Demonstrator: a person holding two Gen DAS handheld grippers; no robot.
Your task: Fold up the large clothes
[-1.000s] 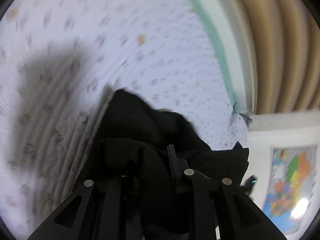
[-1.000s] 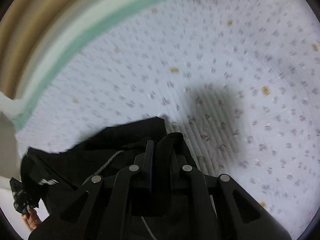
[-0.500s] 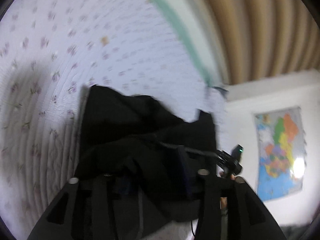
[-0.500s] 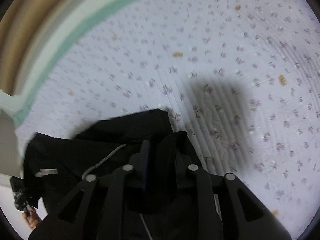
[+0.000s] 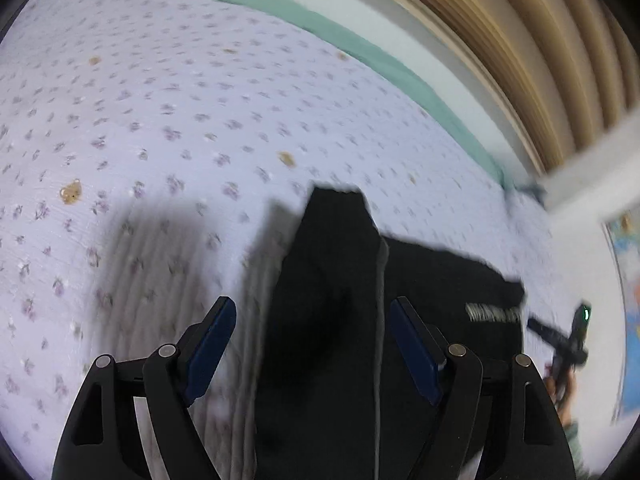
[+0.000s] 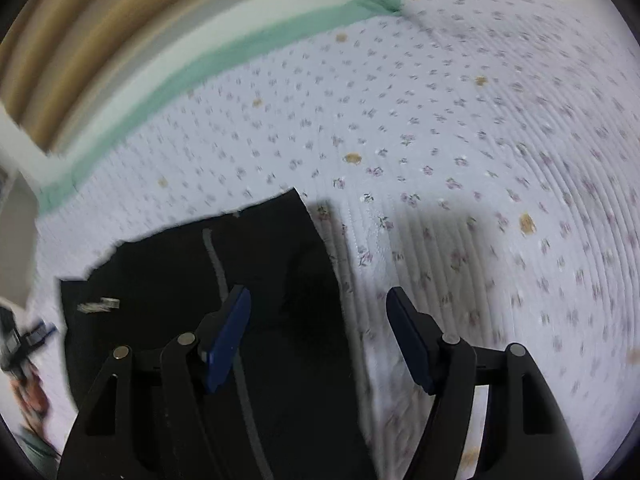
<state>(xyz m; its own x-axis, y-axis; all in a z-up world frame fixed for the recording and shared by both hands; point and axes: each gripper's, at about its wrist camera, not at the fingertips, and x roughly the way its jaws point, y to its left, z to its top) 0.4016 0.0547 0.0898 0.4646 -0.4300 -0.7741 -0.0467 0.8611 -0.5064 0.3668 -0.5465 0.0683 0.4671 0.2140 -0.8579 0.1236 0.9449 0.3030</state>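
One black garment (image 5: 328, 320) (image 6: 192, 280) lies on the floral quilt (image 5: 160, 120) (image 6: 460, 140), a pale cord (image 6: 216, 264) running along it and a small white label (image 5: 494, 314) (image 6: 98, 306) near its far side. Left gripper (image 5: 312, 320) stands wide, a raised fold of the garment between its blue pads (image 5: 210, 346), untouched. Right gripper (image 6: 318, 312) is wide too, straddling the garment's edge where it meets the quilt. Beyond the quilt runs a green band (image 5: 360, 48) (image 6: 224, 56), then tan curtains (image 5: 540, 40) (image 6: 60, 40).
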